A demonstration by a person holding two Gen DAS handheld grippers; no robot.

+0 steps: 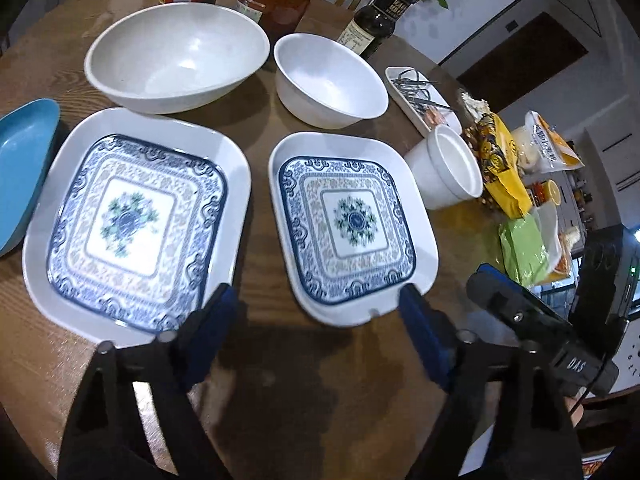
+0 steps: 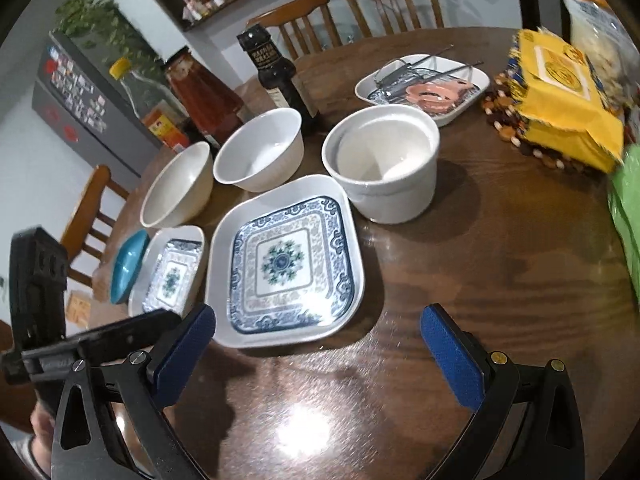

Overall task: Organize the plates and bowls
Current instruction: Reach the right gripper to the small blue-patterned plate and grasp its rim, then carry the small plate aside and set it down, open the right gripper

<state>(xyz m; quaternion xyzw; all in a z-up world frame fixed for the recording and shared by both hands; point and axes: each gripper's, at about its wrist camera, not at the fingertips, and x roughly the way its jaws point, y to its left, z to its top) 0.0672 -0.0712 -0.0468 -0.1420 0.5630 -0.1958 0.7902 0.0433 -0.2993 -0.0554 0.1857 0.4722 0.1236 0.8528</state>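
Two square white plates with blue patterns lie side by side on the wooden table: a large one [image 1: 136, 220] [image 2: 170, 268] and a smaller one [image 1: 352, 228] [image 2: 288, 260]. Behind them stand a large white bowl [image 1: 176, 56] [image 2: 176, 184] and a medium white bowl [image 1: 328, 80] [image 2: 260, 152]. A small white cup-shaped bowl [image 1: 448, 168] [image 2: 384, 160] stands right of them. A blue dish [image 1: 22, 168] [image 2: 128, 266] lies at the far left. My left gripper [image 1: 316, 312] is open and empty, just in front of the two plates. My right gripper [image 2: 318, 332] is open and empty, in front of the smaller plate.
Bottles [image 2: 276, 76] and a sauce jar [image 2: 204, 96] stand behind the bowls. A small plate with metal utensils [image 2: 424, 88] [image 1: 420, 100] lies at the back right. Yellow snack bags [image 2: 560, 108] and a green bag [image 1: 524, 252] sit on the right. Chairs [image 2: 352, 4] ring the table.
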